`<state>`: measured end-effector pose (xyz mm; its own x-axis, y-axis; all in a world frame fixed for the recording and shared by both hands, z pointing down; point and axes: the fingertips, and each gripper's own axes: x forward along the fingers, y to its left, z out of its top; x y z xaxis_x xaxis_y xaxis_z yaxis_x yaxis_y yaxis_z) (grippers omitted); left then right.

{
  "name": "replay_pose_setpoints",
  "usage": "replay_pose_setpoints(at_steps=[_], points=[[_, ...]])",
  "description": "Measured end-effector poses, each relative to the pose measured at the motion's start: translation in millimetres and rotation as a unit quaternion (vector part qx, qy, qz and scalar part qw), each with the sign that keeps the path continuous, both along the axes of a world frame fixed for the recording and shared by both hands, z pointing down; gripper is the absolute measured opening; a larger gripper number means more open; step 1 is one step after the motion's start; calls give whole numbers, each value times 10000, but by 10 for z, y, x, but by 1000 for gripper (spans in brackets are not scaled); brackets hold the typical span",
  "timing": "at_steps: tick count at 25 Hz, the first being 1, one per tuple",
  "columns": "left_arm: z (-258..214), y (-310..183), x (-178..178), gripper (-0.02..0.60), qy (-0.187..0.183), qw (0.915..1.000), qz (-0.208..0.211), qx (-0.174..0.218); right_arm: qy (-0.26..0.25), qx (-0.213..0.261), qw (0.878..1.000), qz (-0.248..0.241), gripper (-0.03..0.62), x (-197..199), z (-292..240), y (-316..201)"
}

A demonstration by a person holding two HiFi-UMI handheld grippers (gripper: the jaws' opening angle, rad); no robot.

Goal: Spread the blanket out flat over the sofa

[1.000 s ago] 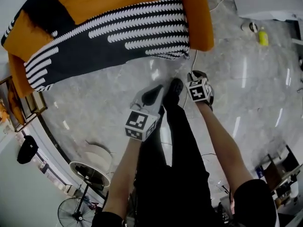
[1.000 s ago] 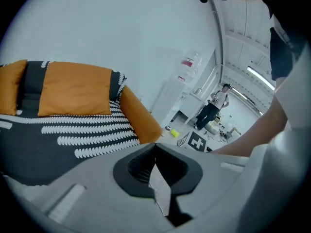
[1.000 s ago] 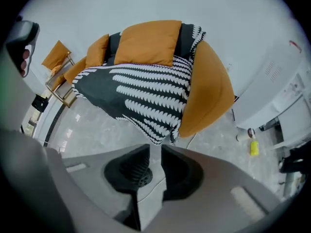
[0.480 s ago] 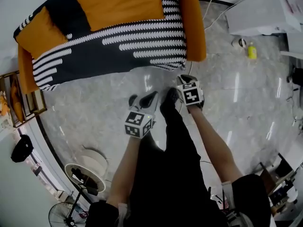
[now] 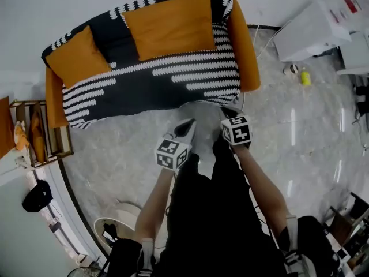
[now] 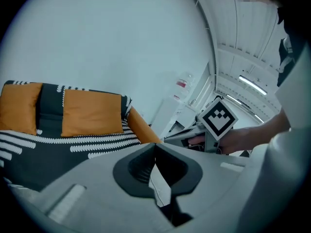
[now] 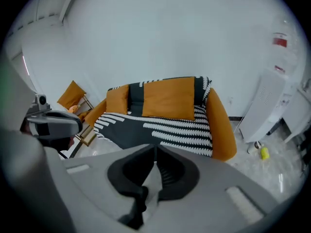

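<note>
A black blanket with white stripe rows lies spread over the seat and back of the orange sofa. Two orange cushions lean on its back. Both grippers hang over the floor in front of the sofa, apart from the blanket. My left gripper is shut, its tips meeting with nothing between them. The right gripper has just been closing and now stands shut and empty. The blanket fills the middle of the right gripper view.
A wooden rack stands left of the sofa. A white cabinet and a yellow bottle are at the right. A black bag lies at the lower left. The person's black trouser legs are below the grippers.
Both grippers have risen and now sit nearer the sofa's front edge in the head view. That view has swung up, so the whole sofa with both cushions shows.
</note>
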<state>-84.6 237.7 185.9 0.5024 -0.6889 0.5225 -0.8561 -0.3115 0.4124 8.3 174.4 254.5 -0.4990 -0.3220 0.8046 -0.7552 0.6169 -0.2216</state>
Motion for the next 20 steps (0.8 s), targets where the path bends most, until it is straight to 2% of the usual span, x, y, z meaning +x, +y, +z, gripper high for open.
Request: replay_pose_setpoints(at_steps=[6,11,20], points=[[-382,173,-527,2,-23,9993,-52,379,-256,414,9988,-98,18,-544,-555,289],[-751,157,-864,2,-45,9965,-124,825,-543,987,9936,-70,18,-852,-1087,292],[-1457,43,-1179,2,-110,9867,-189,1612,-1162,1824,9762,-155,8,-1277,-1945,275]])
